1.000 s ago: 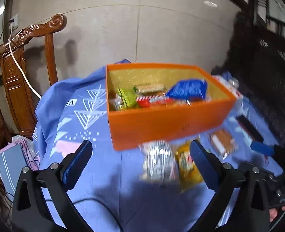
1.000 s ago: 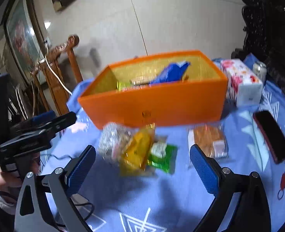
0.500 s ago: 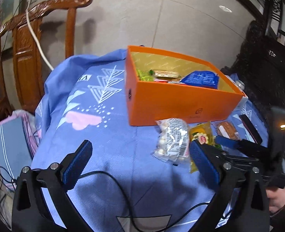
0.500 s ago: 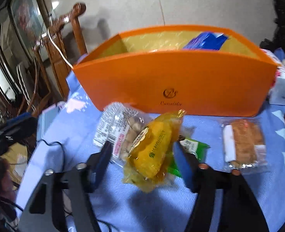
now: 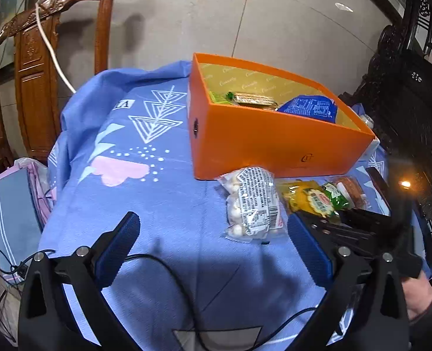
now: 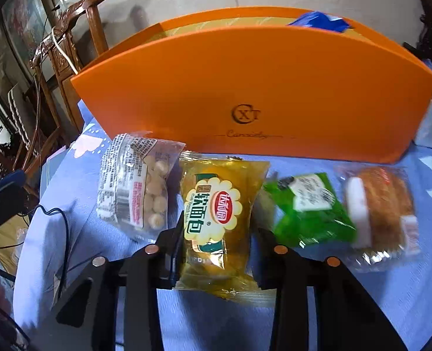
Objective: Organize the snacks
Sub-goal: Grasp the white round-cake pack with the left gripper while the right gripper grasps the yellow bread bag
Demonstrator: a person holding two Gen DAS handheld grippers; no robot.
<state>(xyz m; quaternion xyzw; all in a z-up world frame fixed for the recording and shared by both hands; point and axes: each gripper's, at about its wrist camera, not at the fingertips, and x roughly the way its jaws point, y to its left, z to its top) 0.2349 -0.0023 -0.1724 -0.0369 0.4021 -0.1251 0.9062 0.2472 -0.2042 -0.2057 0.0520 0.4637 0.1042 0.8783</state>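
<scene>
The right claw (image 6: 219,234) has just been closing and is now pinching the yellow bread packet (image 6: 216,216) by its sides; the packet is lying on the blue-clothed counter (image 6: 186,321), just before the orange box (image 6: 257,96). The left claw (image 5: 213,251) is hanging open, holding nothing. Advisable: be gripping the bread itself, not loose wrapper, and be lifting clear of the bag of white balls (image 6: 137,184) and the green packet (image 6: 309,207) on either side.

The orange box (image 6: 274,87) bears a dark "CXT" monogram above a script word too faint to make out, and the yellow bread packet (image 6: 216,213) carries the Chinese words "软面包" beside a red oval brand mark.
</scene>
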